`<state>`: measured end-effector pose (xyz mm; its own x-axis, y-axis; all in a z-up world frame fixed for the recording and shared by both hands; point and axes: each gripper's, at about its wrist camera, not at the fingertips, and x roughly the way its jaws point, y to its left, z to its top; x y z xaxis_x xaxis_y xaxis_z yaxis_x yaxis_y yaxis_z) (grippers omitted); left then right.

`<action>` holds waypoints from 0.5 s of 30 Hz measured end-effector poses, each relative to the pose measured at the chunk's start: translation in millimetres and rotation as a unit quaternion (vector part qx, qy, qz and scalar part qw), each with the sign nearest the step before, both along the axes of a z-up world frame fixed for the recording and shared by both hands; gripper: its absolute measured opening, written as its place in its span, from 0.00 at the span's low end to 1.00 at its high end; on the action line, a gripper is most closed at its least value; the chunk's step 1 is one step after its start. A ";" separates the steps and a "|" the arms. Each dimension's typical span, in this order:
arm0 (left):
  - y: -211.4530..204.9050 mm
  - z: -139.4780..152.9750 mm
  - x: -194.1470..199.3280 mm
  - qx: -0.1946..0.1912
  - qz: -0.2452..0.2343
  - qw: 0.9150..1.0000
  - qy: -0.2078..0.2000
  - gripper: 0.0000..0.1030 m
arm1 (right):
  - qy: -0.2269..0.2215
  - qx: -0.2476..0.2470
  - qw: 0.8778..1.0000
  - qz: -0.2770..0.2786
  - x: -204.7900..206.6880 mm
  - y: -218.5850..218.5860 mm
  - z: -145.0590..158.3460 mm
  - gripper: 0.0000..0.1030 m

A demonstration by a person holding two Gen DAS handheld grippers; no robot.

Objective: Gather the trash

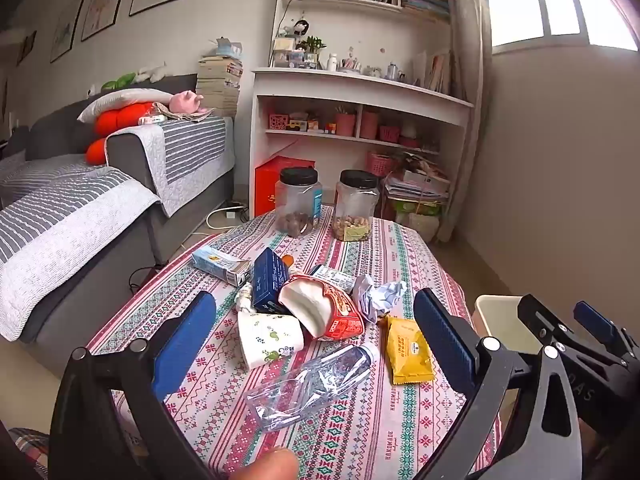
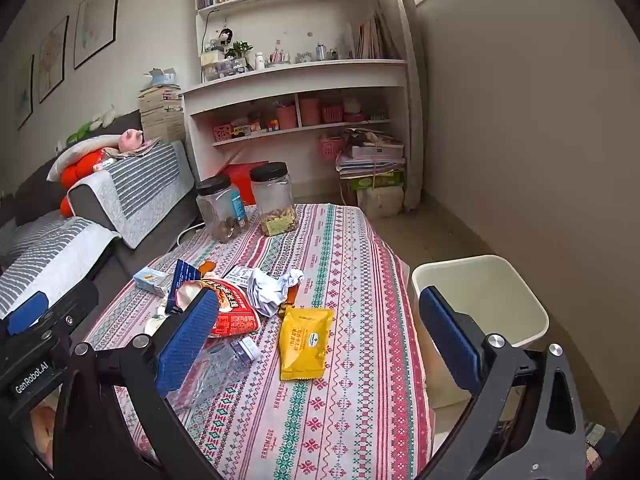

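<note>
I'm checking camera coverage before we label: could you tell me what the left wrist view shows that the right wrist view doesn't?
Only the left wrist view shows the window, the white patterned packet, and a fingertip at the bottom edge.

Only the right wrist view shows the whole open bin beside the table; the left view catches just its corner.

Both show the yellow packet, crushed bottle, red bag, crumpled paper, blue box, two jars, sofa and shelves. Both grippers, left and right, are open and empty.
</note>
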<state>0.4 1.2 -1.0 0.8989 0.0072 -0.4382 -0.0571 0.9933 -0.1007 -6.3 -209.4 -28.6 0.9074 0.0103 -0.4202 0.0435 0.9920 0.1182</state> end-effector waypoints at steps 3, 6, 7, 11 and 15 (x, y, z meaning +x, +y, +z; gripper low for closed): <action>3.2 0.0 -0.2 -0.001 0.001 1.000 0.002 0.93 | 0.000 0.001 1.000 0.000 -0.3 -0.1 0.3 0.93; 6.5 1.4 2.7 0.000 -0.003 1.000 0.005 0.93 | 0.001 0.000 1.000 0.000 0.0 -0.1 0.3 0.93; 7.4 1.5 3.2 0.001 -0.003 1.000 0.005 0.93 | 0.001 0.000 1.000 0.000 0.2 -0.2 0.3 0.93; 9.3 2.8 0.8 -0.001 -0.002 1.000 0.003 0.93 | 0.003 0.002 1.000 0.000 0.0 -0.6 0.9 0.93; 2.4 -0.3 0.6 0.002 -0.001 1.000 0.004 0.93 | 0.004 0.003 1.000 0.000 -0.1 -1.8 2.4 0.93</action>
